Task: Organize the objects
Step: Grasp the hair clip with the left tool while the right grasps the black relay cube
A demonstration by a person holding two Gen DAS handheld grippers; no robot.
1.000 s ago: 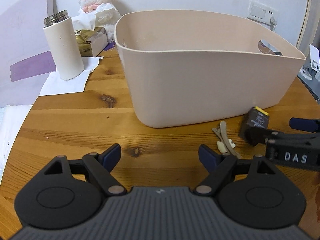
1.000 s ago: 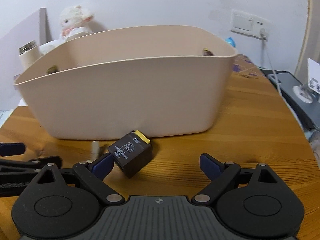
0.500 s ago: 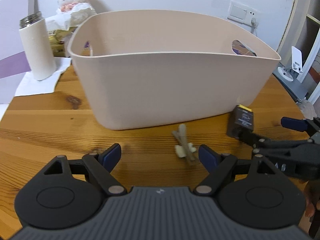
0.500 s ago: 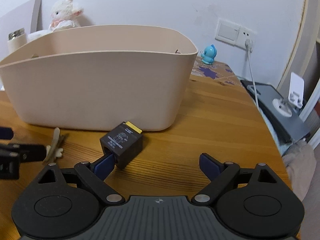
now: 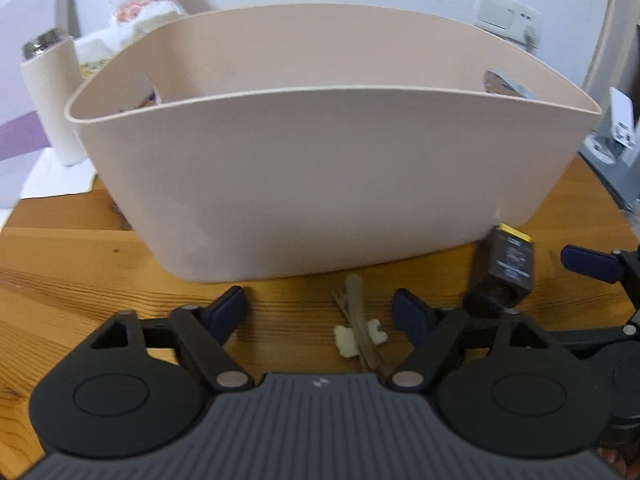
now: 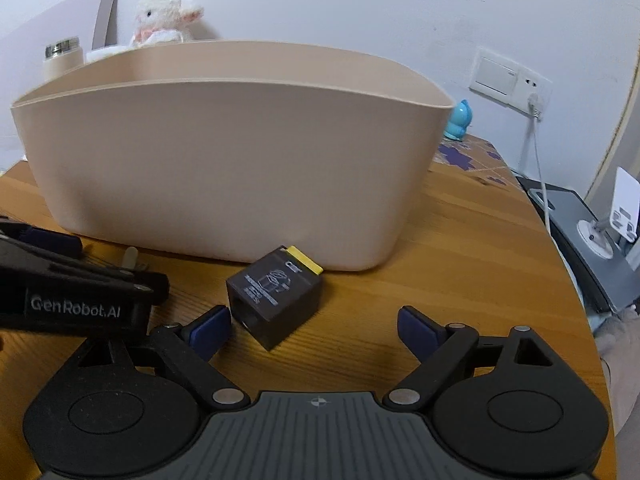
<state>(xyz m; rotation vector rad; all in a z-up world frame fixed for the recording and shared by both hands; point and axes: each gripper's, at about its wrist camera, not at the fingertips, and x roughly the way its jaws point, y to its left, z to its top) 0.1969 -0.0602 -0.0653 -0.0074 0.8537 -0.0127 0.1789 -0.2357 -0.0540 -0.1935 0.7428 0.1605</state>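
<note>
Nothing is held: fingers of left gripper (image 5: 318,308) and right gripper (image 6: 314,326) are spread. Hair clip (image 5: 360,322) and black box (image 6: 276,294) lie on the desk (image 6: 460,248) before the basket (image 5: 320,184), not yet stowed.

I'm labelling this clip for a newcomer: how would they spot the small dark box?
Find the large beige tub on the wooden table. The small dark box lies just before its front wall, between the right gripper's open fingers. Its yellow end and white print distinguish it from the pale hair clip nearby.
</note>
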